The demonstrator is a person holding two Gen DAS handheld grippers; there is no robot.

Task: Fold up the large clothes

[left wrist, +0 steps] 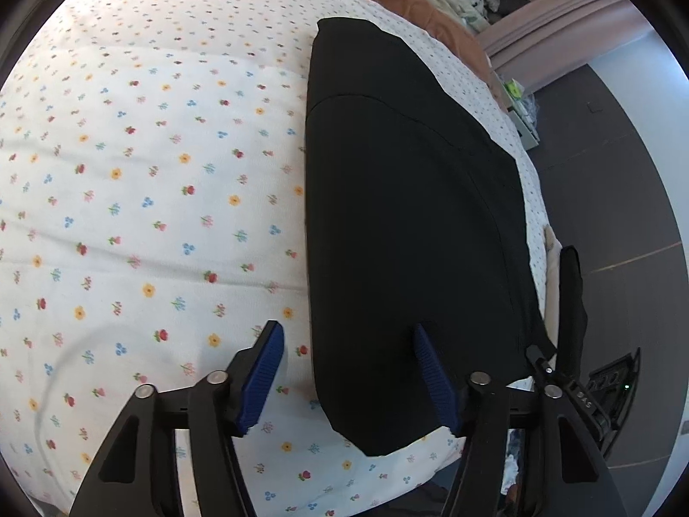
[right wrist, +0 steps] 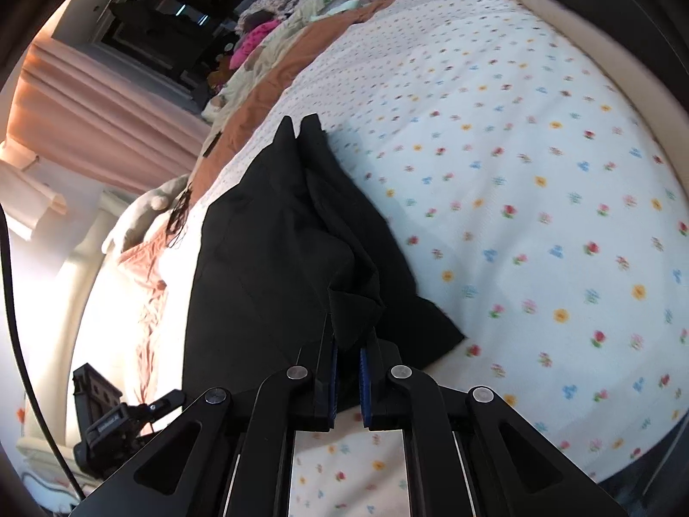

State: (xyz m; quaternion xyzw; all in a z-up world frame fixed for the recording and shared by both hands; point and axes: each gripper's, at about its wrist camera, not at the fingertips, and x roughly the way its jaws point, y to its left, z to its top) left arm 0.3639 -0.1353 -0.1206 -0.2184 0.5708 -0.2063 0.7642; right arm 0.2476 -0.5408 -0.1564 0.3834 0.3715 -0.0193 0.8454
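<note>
The right gripper (right wrist: 346, 344) pinches a bunched edge of the black garment (left wrist: 409, 224), which lies lengthwise on the floral bed (left wrist: 150, 172). The left gripper (left wrist: 349, 344) hovers wide open over its near end. Carry the fold across evenly, keeping edges aligned.

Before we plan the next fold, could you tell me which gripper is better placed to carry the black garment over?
The right gripper: its jaws are shut on a bunched edge of the black garment. The left gripper is open, straddling the garment's edge on the floral sheet and gripping nothing.
</note>
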